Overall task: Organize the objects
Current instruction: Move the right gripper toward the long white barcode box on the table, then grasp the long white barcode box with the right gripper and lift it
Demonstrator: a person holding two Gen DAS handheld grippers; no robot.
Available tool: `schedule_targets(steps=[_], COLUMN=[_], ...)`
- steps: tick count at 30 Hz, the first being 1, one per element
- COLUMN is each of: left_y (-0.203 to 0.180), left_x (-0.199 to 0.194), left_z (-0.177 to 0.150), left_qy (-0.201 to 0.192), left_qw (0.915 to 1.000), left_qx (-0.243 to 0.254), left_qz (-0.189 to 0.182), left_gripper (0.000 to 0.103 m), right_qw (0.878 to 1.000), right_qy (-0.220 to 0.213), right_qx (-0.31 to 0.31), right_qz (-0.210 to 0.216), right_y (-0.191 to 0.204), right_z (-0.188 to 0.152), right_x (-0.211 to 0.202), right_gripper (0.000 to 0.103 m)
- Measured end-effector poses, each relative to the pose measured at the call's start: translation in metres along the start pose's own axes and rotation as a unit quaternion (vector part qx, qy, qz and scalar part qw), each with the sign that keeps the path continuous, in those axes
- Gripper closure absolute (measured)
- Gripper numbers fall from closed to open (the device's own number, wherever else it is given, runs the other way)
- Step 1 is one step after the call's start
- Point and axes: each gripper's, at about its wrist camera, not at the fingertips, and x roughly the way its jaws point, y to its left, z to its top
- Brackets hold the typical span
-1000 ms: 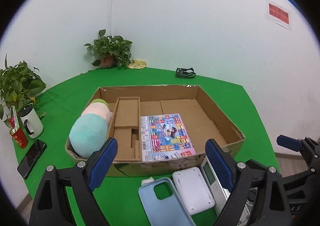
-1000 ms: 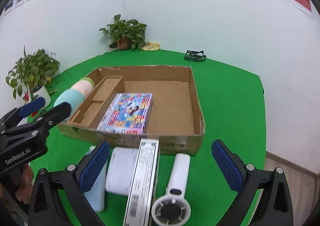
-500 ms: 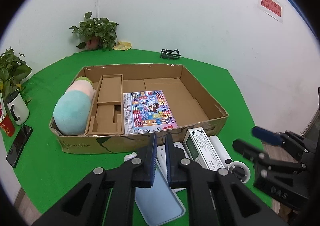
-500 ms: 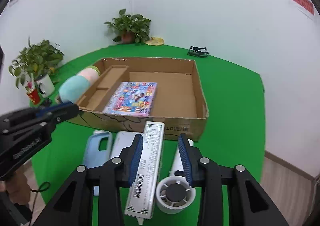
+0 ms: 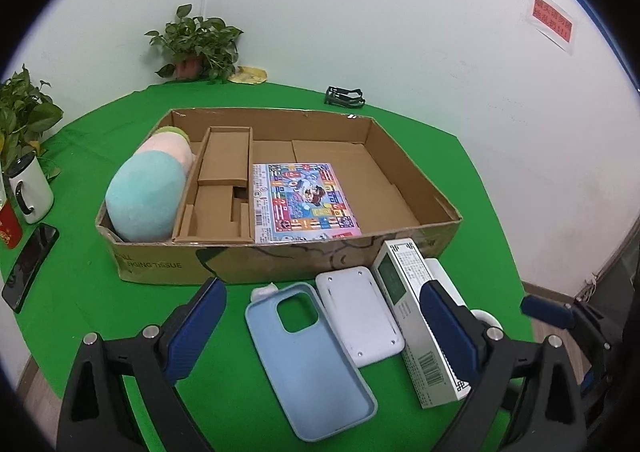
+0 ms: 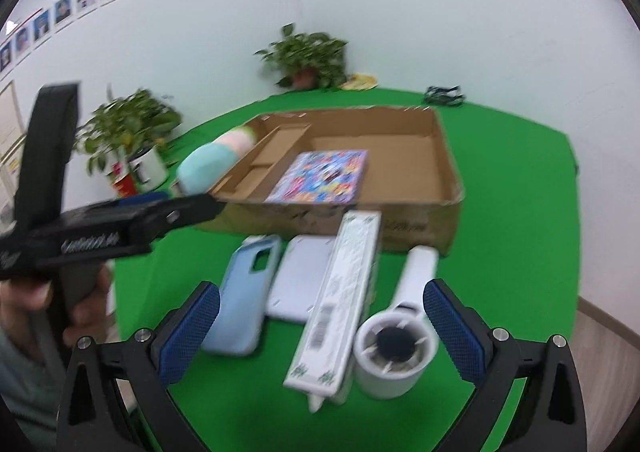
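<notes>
Cardboard box (image 5: 416,188) sits at twelve o'clock, half filled; a phone case (image 5: 312,360), white pad (image 5: 356,316), carton (image 5: 416,316) and fan (image 6: 394,348) wait before it. Both the left gripper (image 5: 320,332) and right gripper (image 6: 320,332) have just been opening, now spread and empty. Next, probably: close on one.

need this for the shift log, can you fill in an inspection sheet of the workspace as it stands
surface: green table.
job's things: cardboard box holds plush toy and puzzle box; before it lie phone case, white pad, long carton, handheld fan.
clutter: mug, red cup, phone, black clip.
grippers: left gripper and right gripper open, jaws just opened, gripping nothing.
cables: nothing seen.
surroundings: white walls, potted plants.
</notes>
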Motion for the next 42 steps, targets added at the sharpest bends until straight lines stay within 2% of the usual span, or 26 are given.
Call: schedule_targets(steps=[4,7,9,14,17,20,26,29,32,34,37,42], left_y=[0.0,0.001,-0.001,-0.007,-0.012,-0.017,-0.027,-0.033,-0.036,-0.037,-0.039,-0.037], left_x=[0.008,0.018,0.022,0.031,0.033,0.036,0.04,0.044,0.051,0.055,0.057,0.06], left_z=[-0.008,-0.014,-0.016,-0.019,-0.021,-0.024,-0.03,-0.034,-0.038,-0.041,-0.043,-0.045], left_qy=[0.023,0.056,0.065,0.089,0.093,0.11,0.137,0.152,0.169,0.178,0.185,0.19], left_qw=[0.9996,0.997,0.9956,0.992,0.9908,0.9876,0.9793,0.9725,0.9669,0.9635,0.9601,0.9616], left_qx=[-0.007,-0.024,-0.027,-0.026,-0.022,-0.014,-0.003,-0.005,-0.013,-0.02,-0.021,-0.023], left_qz=[-0.015,-0.047,-0.062,-0.086,-0.095,-0.111,-0.148,-0.176,-0.191,-0.199,-0.209,-0.196], left_gripper=[0.006,0.006,0.006,0.013,0.016,0.024,0.025,0.025,0.025,0.025,0.026,0.028], right_qw=[0.998,0.996,0.993,0.99,0.989,0.99,0.986,0.976,0.97,0.973,0.982,0.981], right_qy=[0.049,0.089,0.109,0.134,0.139,0.136,0.142,0.158,0.169,0.17,0.174,0.171], right_qx=[0.013,0.022,0.031,0.025,0.035,0.011,-0.072,-0.136,-0.166,-0.151,-0.059,-0.034], right_qz=[0.022,0.016,0.007,-0.021,-0.027,-0.036,-0.052,-0.056,-0.047,-0.031,0.039,0.081], right_y=[0.009,0.01,0.009,0.012,0.009,0.015,0.02,0.027,0.031,0.029,0.014,0.02], right_z=[-0.016,-0.031,-0.038,-0.048,-0.048,-0.049,-0.056,-0.068,-0.078,-0.083,-0.081,-0.081], right_x=[0.018,0.035,0.043,0.058,0.061,0.058,0.034,0.017,0.001,-0.007,-0.011,-0.013], right_gripper=[0.005,0.022,0.032,0.058,0.061,0.063,0.066,0.067,0.067,0.067,0.067,0.067])
